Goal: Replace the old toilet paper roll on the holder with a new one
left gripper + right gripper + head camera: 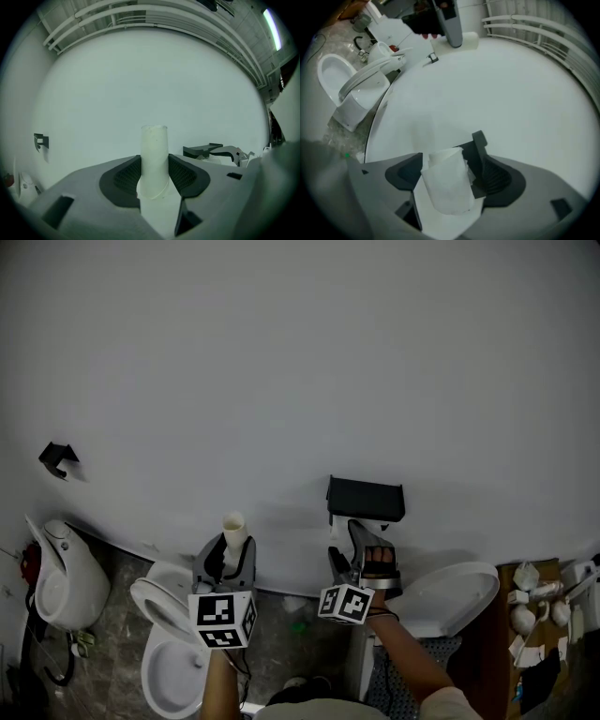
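Forearms (217, 681) reach up from the bottom edge of the head view, one behind each marker cube, both aimed at the white wall (300, 362).

The left claw (232, 554) points level at the wall. It is clamped on an empty tube (233, 531), which stands upright and pokes above the jaws. In the left gripper view the two pads of this claw (153, 161) press the tube (153, 143) from either side.

The right claw (352, 554) sits a little further forward, just below the black holder (366, 495), and is rolled onto its side. Its jaws stand wide apart. In the right gripper view a white paper roll (447, 185) lies tilted between them (450, 161), with a loose sheet hanging from it. The pads do not squeeze it. A black upright piece stands between the roll and one pad; I cannot tell whether the roll hangs on the holder.

The holder is fixed to the wall, and the left gripper view shows it (204, 151) off to the right. Far to the left, a small black hook (58, 457) is also on the wall.

Below lies a grey stone floor (122, 577). An open toilet (150, 601) stands under the left claw, and a second toilet (70, 582) stands further left. At the right edge, a brown counter (487, 634) carries small white things. Pipes (154, 14) run overhead.
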### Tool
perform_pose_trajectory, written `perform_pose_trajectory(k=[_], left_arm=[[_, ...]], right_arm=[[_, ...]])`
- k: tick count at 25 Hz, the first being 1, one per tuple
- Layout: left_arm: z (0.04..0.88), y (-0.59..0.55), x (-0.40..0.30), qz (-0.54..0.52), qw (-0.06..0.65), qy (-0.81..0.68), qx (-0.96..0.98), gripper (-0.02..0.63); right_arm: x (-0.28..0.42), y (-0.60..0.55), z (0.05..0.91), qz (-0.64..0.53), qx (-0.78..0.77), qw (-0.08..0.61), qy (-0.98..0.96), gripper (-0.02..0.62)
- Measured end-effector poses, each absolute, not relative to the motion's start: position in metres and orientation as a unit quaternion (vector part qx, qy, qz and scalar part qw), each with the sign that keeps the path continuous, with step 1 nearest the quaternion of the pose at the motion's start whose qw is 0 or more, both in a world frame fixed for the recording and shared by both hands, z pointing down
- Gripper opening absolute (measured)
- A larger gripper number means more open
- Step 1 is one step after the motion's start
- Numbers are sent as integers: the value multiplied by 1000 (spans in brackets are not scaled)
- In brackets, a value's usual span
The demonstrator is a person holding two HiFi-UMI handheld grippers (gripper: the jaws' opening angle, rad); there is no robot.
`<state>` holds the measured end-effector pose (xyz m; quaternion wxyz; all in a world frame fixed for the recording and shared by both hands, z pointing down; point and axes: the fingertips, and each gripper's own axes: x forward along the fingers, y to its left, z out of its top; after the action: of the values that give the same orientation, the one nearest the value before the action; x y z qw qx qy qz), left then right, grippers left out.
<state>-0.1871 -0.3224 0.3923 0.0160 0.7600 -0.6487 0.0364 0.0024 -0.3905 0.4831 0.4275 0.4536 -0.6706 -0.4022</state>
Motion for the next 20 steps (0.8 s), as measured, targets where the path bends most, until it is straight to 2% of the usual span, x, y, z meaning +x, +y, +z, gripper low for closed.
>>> perform_pose_trajectory(k=[2, 12, 16, 20], left_arm=[[391, -326, -177, 32, 18, -640, 767, 183], [374, -344, -123, 5, 15, -604, 797, 183], [367, -345, -108, -4, 15, -597, 802, 183], [361, -342, -100, -7, 10, -595, 804, 183]], right_arm=[[5, -380, 469, -381, 472, 395, -690, 331], [78, -352, 392, -183, 606, 181, -753, 115], [110, -349, 381, -108, 642, 115, -750, 58], [134, -343, 380, -51, 660, 71, -746, 28]])
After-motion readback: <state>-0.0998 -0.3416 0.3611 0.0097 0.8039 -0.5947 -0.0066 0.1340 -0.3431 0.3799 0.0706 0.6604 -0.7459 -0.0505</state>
